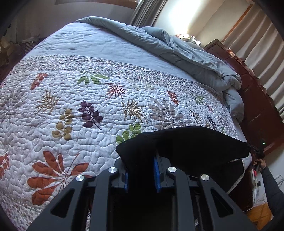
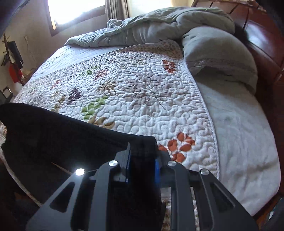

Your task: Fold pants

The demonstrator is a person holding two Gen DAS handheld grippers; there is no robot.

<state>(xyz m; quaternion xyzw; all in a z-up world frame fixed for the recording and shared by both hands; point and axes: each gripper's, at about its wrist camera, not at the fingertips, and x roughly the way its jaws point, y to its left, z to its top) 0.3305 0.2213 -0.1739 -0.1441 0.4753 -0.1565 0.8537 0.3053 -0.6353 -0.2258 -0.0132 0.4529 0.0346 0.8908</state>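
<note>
While both grippers tilt steeply down toward the bed, each has a bite of the same black pants (image 1: 186, 142), which hang lifted above the near edge of the leaf-patterned quilt (image 1: 88, 99). The left gripper (image 1: 141, 175) has its blue-padded fingers (image 1: 157, 175) drawn close on a bunched fold of the dark cloth; the fabric rises between them and spreads off to the right as a taut sheet. The right gripper (image 2: 142, 167) is clamped on a thicker wad of the pants (image 2: 53, 135), and from there the cloth stretches away to the left, sagging a little along its top edge.

From the left wrist view I can see the far corner of the pants running out to the other tool, with the person's hand (image 1: 260, 164) and a dark sleeve (image 1: 272, 186) at the right edge, beside the reddish wooden bed frame (image 1: 257, 99) and pleated curtains (image 1: 262, 44). A crumpled grey-blue comforter (image 1: 186, 51) lies across the far side of the bed.

The right wrist view shows none of the hand. It gives a pillow (image 2: 216, 53) against the headboard, a pale sheet (image 2: 245, 133) bare beyond the quilt's edge, a bright window (image 2: 74, 12), and a coat stand with something red on it (image 2: 15, 72) by the wall on the left.
</note>
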